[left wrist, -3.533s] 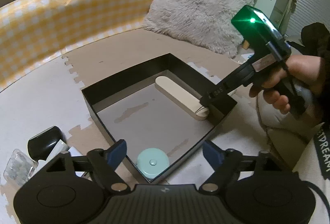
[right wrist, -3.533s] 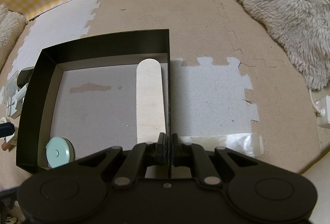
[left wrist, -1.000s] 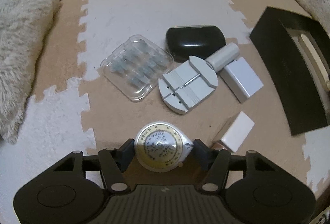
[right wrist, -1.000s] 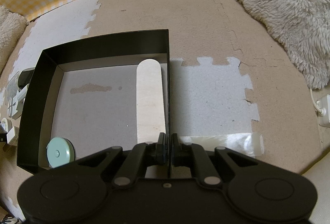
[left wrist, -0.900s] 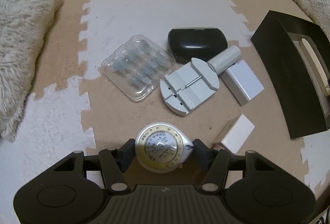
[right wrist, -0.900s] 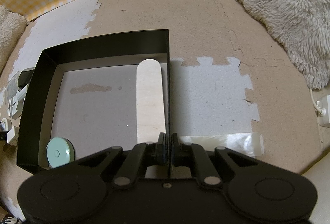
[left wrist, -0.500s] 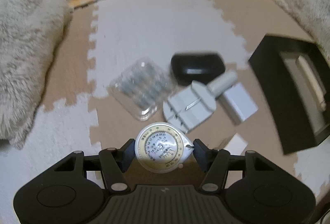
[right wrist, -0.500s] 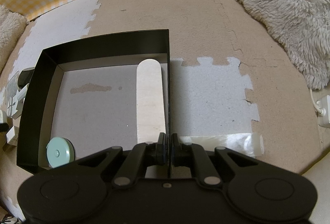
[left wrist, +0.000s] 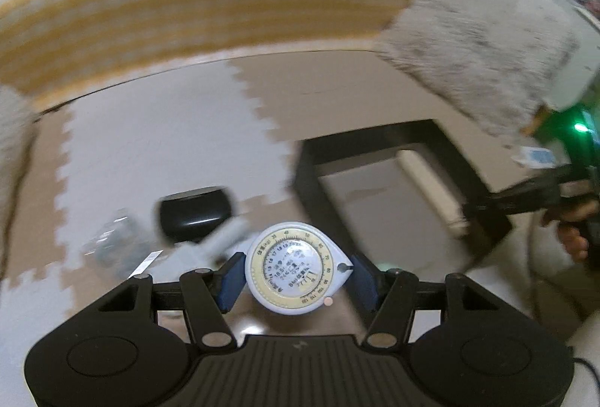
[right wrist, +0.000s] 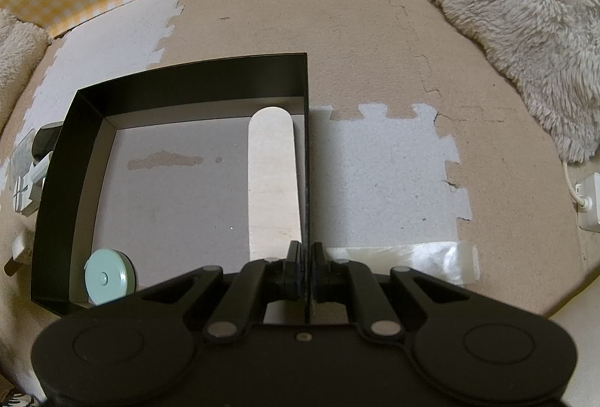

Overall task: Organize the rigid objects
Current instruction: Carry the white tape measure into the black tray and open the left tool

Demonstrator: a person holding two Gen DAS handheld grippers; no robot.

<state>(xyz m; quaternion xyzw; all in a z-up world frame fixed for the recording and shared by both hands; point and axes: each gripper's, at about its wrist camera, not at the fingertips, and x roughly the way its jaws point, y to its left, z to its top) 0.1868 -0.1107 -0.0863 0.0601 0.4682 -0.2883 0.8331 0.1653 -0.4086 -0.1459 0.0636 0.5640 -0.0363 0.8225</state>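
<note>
A: Dial (left wrist: 293,266)?
B: Round, white case, yellow numbered ring, small tab at its right. Clamped between the left gripper (left wrist: 294,279) pads, off the floor.
A: Pose?
B: Left tilts down; tray (left wrist: 313,189) ahead-right. Right gripper (right wrist: 306,266) pinches the tray's right wall, stick (right wrist: 273,178) just left of it.

We see a round white measuring dial (left wrist: 296,266) with a pale yellow number ring clamped between the left gripper's (left wrist: 296,274) blue pads, face up. Just ahead of the right gripper (right wrist: 305,270), which pinches its right wall, sits the open black box (right wrist: 56,182), holding a pale wooden stick (right wrist: 272,178) alongside that wall and a mint-green disc (right wrist: 107,276) in its near-left corner.
</note>
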